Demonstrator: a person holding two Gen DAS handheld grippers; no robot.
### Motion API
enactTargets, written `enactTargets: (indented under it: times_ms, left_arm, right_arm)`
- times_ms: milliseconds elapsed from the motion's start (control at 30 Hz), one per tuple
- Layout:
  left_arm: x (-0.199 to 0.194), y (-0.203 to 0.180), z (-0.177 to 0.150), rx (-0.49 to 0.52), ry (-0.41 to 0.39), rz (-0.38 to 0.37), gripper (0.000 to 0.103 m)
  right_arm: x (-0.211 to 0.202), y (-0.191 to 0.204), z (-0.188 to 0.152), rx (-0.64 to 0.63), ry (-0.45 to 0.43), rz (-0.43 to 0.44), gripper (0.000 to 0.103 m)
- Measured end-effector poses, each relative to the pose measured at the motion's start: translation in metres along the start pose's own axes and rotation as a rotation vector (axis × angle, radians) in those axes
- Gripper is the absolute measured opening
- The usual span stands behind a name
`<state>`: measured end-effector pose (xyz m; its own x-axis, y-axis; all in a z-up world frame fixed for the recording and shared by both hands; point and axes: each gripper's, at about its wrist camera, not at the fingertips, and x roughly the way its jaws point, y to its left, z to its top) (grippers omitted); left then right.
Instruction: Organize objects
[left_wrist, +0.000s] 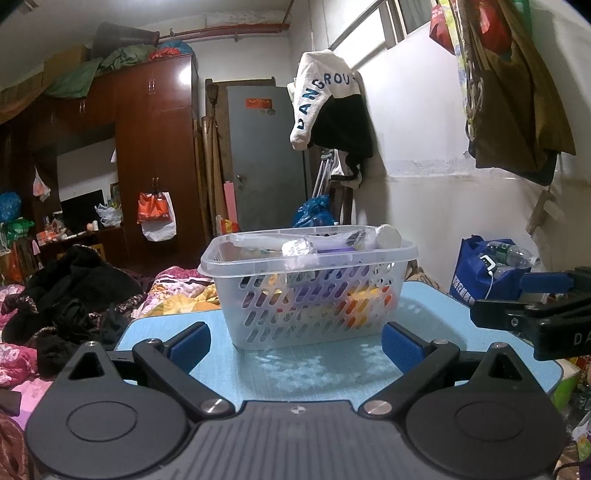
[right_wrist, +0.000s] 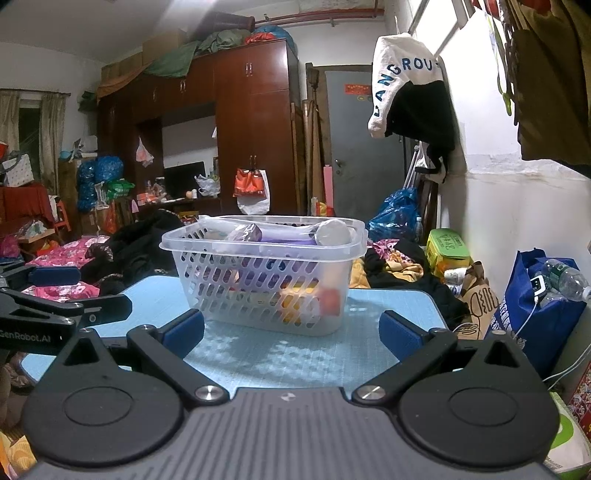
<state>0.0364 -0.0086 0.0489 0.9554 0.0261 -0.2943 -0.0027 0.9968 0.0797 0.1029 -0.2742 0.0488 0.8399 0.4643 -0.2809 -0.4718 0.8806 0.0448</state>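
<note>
Basket (left_wrist: 308, 291) blocks mid-table (left_wrist: 303, 373); near table bare.

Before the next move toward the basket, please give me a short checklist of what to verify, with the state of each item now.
1. Left hand-held gripper open, holding nothing: ok.
2. Right hand-held gripper open, holding nothing: ok.
3. Basket upright on the blue table: ok.
4. Table between grippers and basket bare: ok.
5. Items sit below the basket rim: not ok, a few stick up above it.
6. Basket weight suits one gripper: cannot tell.
</note>
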Motion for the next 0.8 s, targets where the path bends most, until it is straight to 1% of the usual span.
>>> enactTargets:
  times_ms: [800]
  left_arm:
    - [0.0033, -0.0028, -0.0017, -0.001, 0.013, -0.010, 0.100]
  right_arm:
    - [-0.0003, 0.0001, -0.0009, -0.002, 0.000, 0.001, 0.103]
